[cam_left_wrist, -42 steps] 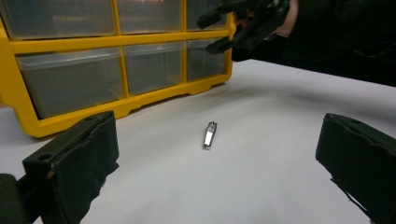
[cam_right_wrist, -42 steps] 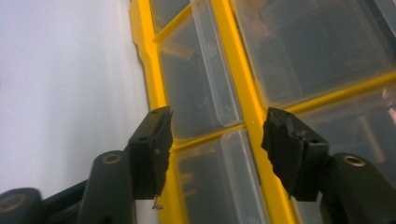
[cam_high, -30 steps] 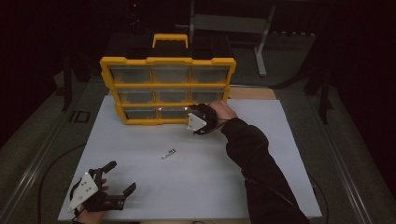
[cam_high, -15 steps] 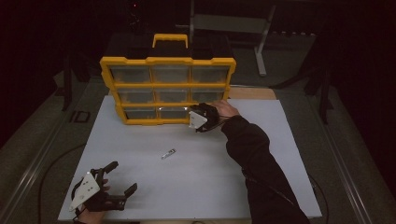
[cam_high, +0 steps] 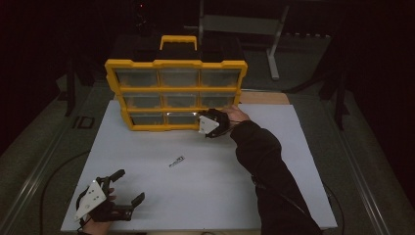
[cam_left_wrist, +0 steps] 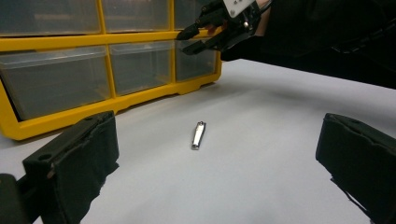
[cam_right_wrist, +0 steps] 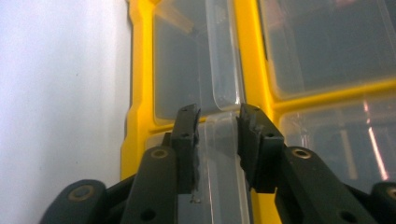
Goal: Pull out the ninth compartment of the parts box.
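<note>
In the right gripper view the right gripper (cam_right_wrist: pixel 217 135) has its two black jaws set either side of the clear plastic pull-lip of a drawer (cam_right_wrist: pixel 222 154). They have just been closing, and both pads now press against the lip, so the jaws are gripping it. The drawer is the clear plastic bottom right one of the yellow plastic organiser box (cam_right_wrist: pixel 250 60), whose yellow dividers cross the frame just beyond the jaw tips; the white surface (cam_right_wrist: pixel 56 84) takes up the left of this view.

In the high view the same gripper (cam_high: pixel 211 123) sits just right of centre, at the lower right corner of the organiser (cam_high: pixel 176 63), with the person's dark sleeve (cam_high: pixel 266 166) running from it down to the bottom edge. The organiser stands upright at the far edge of the white surface (cam_high: pixel 205 196), three rows of three clear drawers, with a yellow carry handle (cam_high: pixel 178 40) on top.

The left gripper (cam_high: pixel 125 188) rests at the lower left of the high view, near the front edge of the surface, its jaws spread wide with nothing between them. In the left gripper view the jaws rise at the bottom corners of the frame, and a small silver metal nail clipper (cam_left_wrist: pixel 198 135) lies flat on the surface at centre, well apart from both. In the high view the clipper (cam_high: pixel 176 161) lies between the two grippers, near the middle of the frame.
</note>
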### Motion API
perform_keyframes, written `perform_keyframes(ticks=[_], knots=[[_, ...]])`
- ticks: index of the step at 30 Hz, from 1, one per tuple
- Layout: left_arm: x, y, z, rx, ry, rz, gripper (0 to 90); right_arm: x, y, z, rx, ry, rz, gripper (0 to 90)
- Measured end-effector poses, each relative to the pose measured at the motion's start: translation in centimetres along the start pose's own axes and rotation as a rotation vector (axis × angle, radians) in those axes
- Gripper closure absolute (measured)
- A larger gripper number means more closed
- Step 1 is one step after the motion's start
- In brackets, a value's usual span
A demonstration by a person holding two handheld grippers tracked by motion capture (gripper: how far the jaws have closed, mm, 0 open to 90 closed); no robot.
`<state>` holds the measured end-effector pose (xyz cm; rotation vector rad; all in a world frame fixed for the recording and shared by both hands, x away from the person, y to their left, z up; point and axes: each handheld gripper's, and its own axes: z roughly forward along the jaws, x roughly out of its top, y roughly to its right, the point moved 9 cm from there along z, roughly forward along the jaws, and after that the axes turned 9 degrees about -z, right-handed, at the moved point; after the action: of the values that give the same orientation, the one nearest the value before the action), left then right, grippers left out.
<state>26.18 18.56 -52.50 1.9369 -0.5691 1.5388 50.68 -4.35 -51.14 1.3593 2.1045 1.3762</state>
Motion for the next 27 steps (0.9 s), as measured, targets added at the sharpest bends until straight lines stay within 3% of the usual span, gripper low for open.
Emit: perform_keyframes(ticks=[3,4,8,11,25,27], knots=[[0.0,-0.1,0.0,0.001,-0.002,-0.003,0.0,0.0,0.0,0.0,-0.015,-0.002,-0.005,73.9],[0.0,-0.1,0.0,0.000,-0.002,-0.003,0.0,0.0,0.1,0.0,-0.007,-0.011,0.013,74.0],[0.0,0.0,0.0,-0.003,0.000,0.000,0.0,0.1,0.2,-0.2,0.049,-0.031,0.079,74.2],[0.0,0.0,0.0,-0.004,-0.003,0.000,0.0,0.4,0.0,-0.8,0.093,-0.001,0.099,74.1],[-0.2,0.0,0.2,0.002,-0.016,0.003,0.0,1.6,-1.4,-3.0,0.173,0.020,0.096,73.9],[-0.2,0.0,0.2,0.001,-0.016,0.003,0.0,1.8,-1.5,-3.3,0.184,0.023,0.114,73.8]])
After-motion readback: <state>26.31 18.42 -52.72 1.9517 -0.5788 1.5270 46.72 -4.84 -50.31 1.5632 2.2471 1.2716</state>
